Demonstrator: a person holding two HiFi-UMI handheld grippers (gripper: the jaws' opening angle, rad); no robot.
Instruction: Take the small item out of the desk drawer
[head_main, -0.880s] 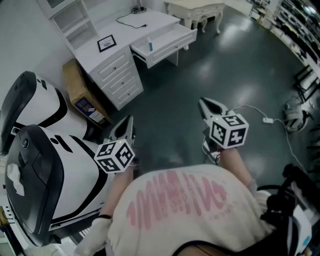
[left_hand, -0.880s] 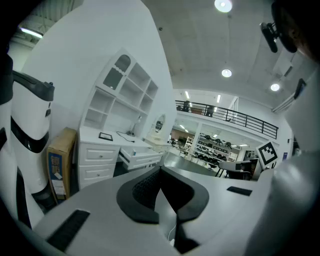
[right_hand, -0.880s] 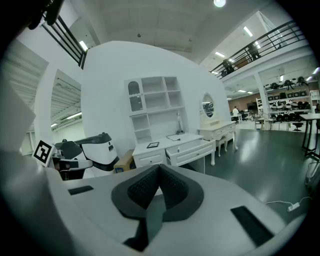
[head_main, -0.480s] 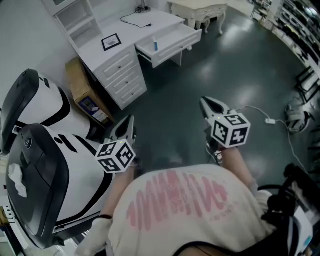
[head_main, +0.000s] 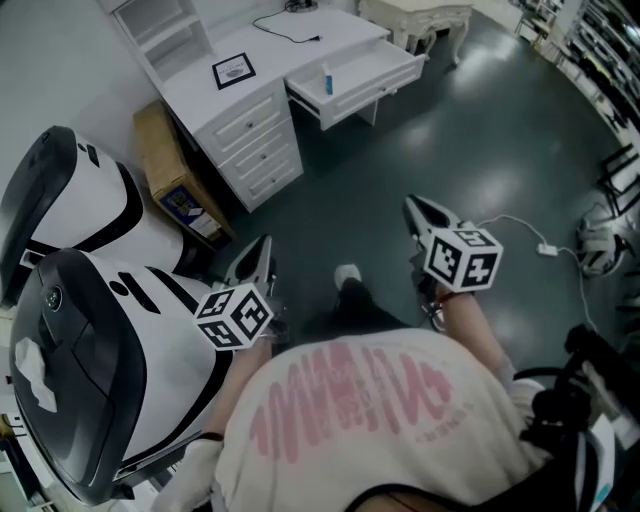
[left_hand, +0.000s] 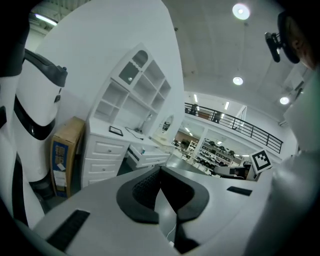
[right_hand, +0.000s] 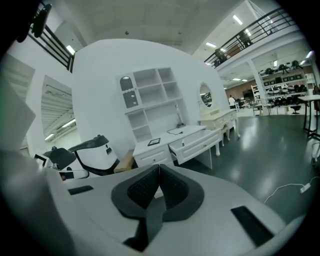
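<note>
A white desk (head_main: 262, 62) stands far ahead at the top of the head view, and its drawer (head_main: 372, 83) is pulled open. Inside lies a small blue and white item (head_main: 325, 78). Both grippers hang over the dark floor, well short of the desk. My left gripper (head_main: 252, 258) is shut with nothing between its pads, which meet in the left gripper view (left_hand: 160, 169). My right gripper (head_main: 420, 212) is shut and empty too, its pads pressed together (right_hand: 159, 167). The right gripper view shows the desk (right_hand: 159, 146) and the open drawer (right_hand: 197, 142) ahead.
A cardboard box (head_main: 175, 185) leans beside the desk's drawer column. Big white and black machines (head_main: 80, 330) fill the left side. A white cable with a plug (head_main: 545, 248) lies on the floor at right. An ornate table (head_main: 415, 15) stands behind the desk. A shoe (head_main: 347, 275) shows between the grippers.
The desk and its open drawer have drifted right and down in the head view. A shoe has come into view between the grippers. Both grippers keep their pose and stay shut.
</note>
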